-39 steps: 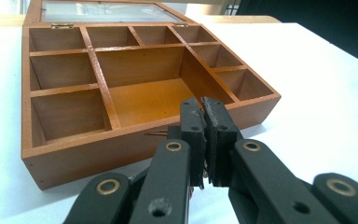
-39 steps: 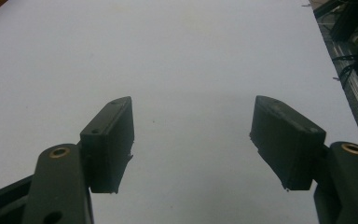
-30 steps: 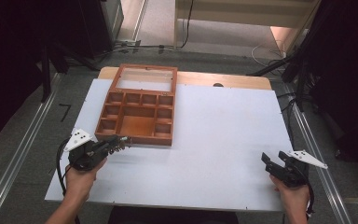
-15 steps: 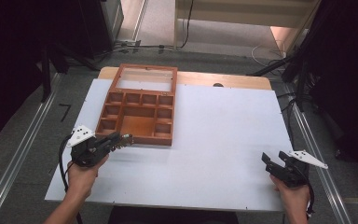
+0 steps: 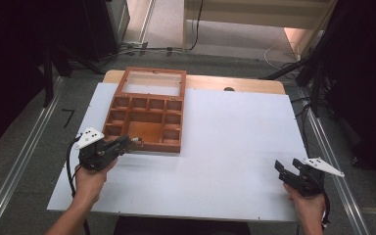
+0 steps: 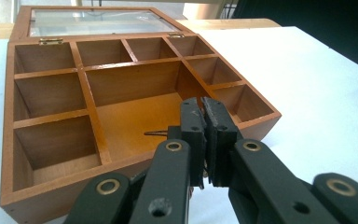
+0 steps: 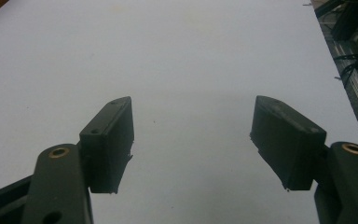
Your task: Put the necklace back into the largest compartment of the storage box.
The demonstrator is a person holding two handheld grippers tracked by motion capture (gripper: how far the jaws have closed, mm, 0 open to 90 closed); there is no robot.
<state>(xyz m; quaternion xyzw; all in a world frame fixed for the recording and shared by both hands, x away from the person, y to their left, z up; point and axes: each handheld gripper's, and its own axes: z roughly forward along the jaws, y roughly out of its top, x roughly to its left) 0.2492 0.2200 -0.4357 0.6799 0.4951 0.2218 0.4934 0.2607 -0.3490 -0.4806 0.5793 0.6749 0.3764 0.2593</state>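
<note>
Pinching a thin dark pin at the box front rim, left tongs look mid-placement; right tongs rest spread on the tabletop; next, release inside the middle compartment.

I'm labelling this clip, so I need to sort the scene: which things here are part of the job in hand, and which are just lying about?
Part of the job:
- wooden compartment box, its glass lid open
- left gripper, jaws shut, at the box's near wall
- thin dark thing on the big compartment's floor, too small to identify

Just lying about:
- white table top
- right gripper, open, holding nothing
- cables on the floor
</note>
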